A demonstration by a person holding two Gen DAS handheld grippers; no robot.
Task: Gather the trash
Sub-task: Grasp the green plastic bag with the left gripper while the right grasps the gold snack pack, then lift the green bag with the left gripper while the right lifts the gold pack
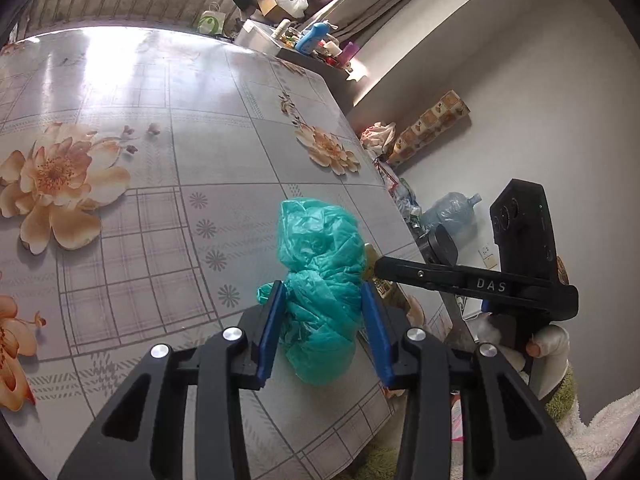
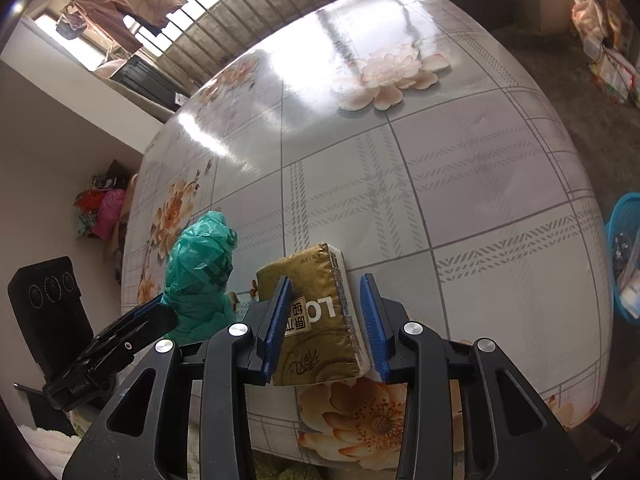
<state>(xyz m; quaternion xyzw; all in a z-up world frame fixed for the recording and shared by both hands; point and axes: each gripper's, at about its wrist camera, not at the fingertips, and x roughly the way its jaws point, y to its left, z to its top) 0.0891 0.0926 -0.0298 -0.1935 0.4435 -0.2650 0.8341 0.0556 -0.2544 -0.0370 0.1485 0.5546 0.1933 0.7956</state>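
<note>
- Both fingers of the left gripper (image 1: 322,322) stand on either side of the crumpled green plastic bag (image 1: 320,280), their blue pads (image 1: 270,332) at or very near its sides; whether they actually press it cannot be told.
- That bag rests on the bench (image 1: 160,140), near the bench edge at about 5 o'clock in the left wrist view.
- Fingers of the right gripper (image 2: 326,322) sit moderately apart around the gold tissue pack (image 2: 316,320); the 9 o'clock finger (image 2: 276,324) overlaps the pack's face, while a narrow gap shows beside the 3 o'clock finger.
- The tissue pack lies on the bench near its closest edge, at about 6 o'clock in the right wrist view, with the green bag just beside it toward 9 o'clock.
- The bench wears a glossy grey checked cover printed with large peach flowers (image 2: 372,420).
- A blue basket (image 2: 624,256) stands off the bench at 3 o'clock in the right wrist view, with items inside that are too small to identify.
- A large clear water bottle (image 1: 452,212) lies beyond the bench edge at 3 o'clock in the left wrist view.
</note>
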